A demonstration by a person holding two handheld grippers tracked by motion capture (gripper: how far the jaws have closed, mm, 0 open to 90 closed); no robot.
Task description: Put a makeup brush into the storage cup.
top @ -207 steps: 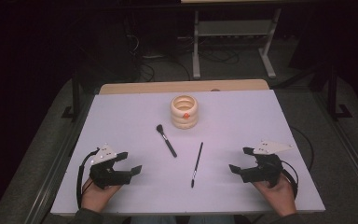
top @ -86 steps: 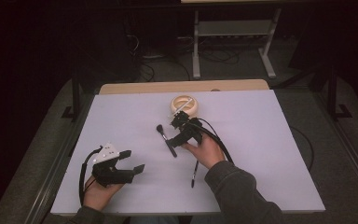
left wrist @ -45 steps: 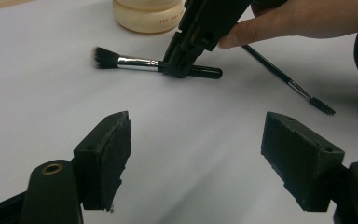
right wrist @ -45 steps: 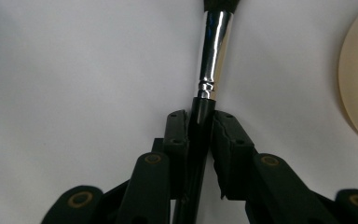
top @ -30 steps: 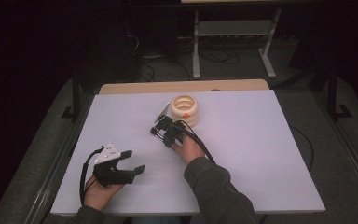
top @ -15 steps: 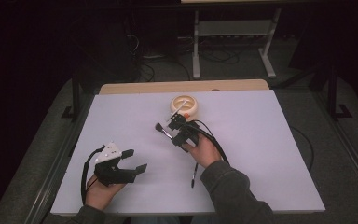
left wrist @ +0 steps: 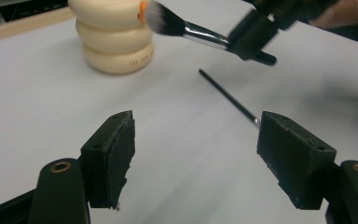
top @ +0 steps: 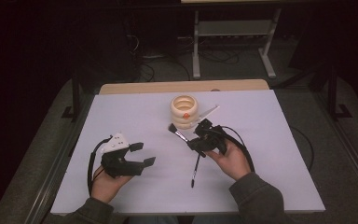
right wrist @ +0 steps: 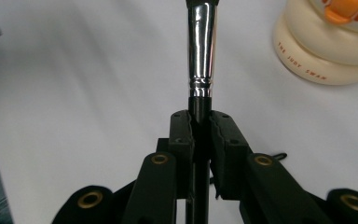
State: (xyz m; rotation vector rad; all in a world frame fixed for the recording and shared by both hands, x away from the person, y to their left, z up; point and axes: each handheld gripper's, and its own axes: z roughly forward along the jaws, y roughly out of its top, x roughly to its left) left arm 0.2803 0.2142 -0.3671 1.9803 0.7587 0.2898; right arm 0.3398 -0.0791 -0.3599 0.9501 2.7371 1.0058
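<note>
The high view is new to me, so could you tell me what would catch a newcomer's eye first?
The right gripper, mid-table, is clamped on a makeup brush lifted off the white table, bristles pointing at the cream ringed holder behind it. A thin black brush lies flat in front of that hand. At the near left, the left gripper is open and empty.

White table (top: 279, 154): cream holder (top: 184, 111), thin brush (top: 196, 169)

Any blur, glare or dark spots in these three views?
High view: room behind the table is nearly black. Left gripper view: right gripper motion-blurred, makeup brush head soft. Right gripper view: glare streak on the brush's chrome ferrule, holder soft.
</note>
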